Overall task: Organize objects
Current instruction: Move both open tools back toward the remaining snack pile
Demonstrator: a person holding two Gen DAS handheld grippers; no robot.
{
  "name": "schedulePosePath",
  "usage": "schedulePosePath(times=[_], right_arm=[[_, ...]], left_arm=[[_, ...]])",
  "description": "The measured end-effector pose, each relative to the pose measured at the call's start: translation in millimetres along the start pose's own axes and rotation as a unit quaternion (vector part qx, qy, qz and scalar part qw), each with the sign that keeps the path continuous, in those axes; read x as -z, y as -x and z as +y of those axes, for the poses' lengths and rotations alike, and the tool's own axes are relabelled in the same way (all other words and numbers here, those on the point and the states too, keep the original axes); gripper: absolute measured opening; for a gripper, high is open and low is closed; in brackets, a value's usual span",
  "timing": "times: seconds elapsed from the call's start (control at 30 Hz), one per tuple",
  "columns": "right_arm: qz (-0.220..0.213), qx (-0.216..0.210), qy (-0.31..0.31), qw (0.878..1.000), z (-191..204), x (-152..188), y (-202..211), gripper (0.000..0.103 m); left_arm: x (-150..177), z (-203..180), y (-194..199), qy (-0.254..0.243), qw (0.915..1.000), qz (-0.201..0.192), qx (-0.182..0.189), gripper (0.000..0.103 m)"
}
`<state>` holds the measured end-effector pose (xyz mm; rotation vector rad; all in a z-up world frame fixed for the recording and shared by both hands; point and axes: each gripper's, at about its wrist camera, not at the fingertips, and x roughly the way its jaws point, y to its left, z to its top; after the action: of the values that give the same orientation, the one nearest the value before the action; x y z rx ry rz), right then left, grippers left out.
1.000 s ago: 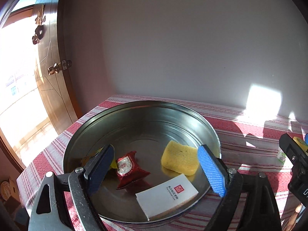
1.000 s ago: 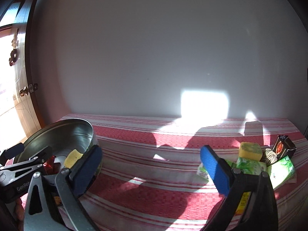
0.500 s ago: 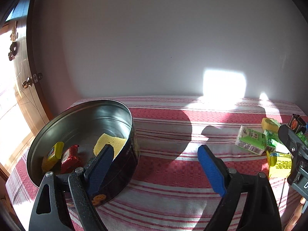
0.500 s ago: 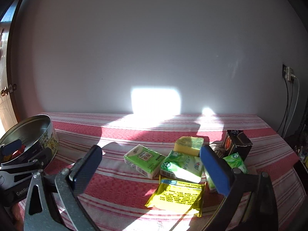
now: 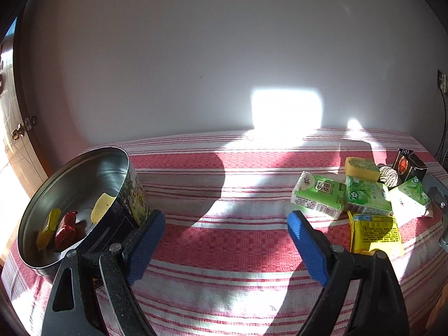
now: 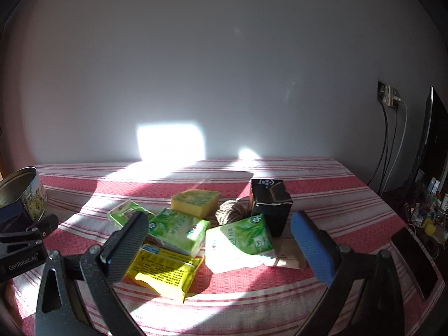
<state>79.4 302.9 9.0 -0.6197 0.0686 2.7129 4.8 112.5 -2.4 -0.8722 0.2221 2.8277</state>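
Observation:
A round metal tin (image 5: 70, 173) stands at the table's left; inside lie a yellow sponge (image 5: 102, 210), a red packet (image 5: 65, 229) and a yellow packet (image 5: 49, 228). A pile lies at the right: green tissue packs (image 6: 179, 231), a yellow packet (image 6: 163, 273), a yellow sponge (image 6: 194, 201), a rope ball (image 6: 231, 212) and a black box (image 6: 270, 204). My left gripper (image 5: 226, 247) is open and empty above the cloth between tin and pile. My right gripper (image 6: 218, 247) is open and empty, just in front of the pile.
A red and white striped cloth (image 5: 229, 187) covers the table against a white wall. A wooden door (image 5: 16, 140) is at the left. Cables (image 6: 389, 140) hang from a wall socket at the right, beside a dark screen (image 6: 428, 145). A dark phone (image 6: 414, 260) lies at the table's right edge.
Both grippers have swung right, away from the tin. The pile has come into full view and closer to the right gripper. Both stay open and empty.

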Motion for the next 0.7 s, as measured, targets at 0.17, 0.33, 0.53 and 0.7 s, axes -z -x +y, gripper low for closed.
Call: schedulePosePath(times=[0.17, 0.33, 0.53, 0.7], right_arm=[[0.011, 0.031, -0.019, 0.999, -42.3, 3.4, -2.9, 0.103], [0.035, 0.048, -0.026, 0.998, -77.9, 9.9, -7.0, 0.103], [0.099, 0.046, -0.01, 0.994, -109.3, 26.7, -14.0, 0.103], [0.156, 0.007, -0.035, 0.987, -121.9, 35.7, -28.1, 0.103]], left_arm=[[6.5, -18.0, -6.1, -0.009, 0.9994, 0.025, 0.021, 0.09], [10.3, -38.2, -10.7, -0.028, 0.9975, 0.045, 0.048, 0.09], [10.6, -71.1, -9.7, -0.053, 0.993, 0.055, 0.09, 0.09], [10.0, -105.1, -17.7, -0.062, 0.9874, 0.078, 0.123, 0.09]])
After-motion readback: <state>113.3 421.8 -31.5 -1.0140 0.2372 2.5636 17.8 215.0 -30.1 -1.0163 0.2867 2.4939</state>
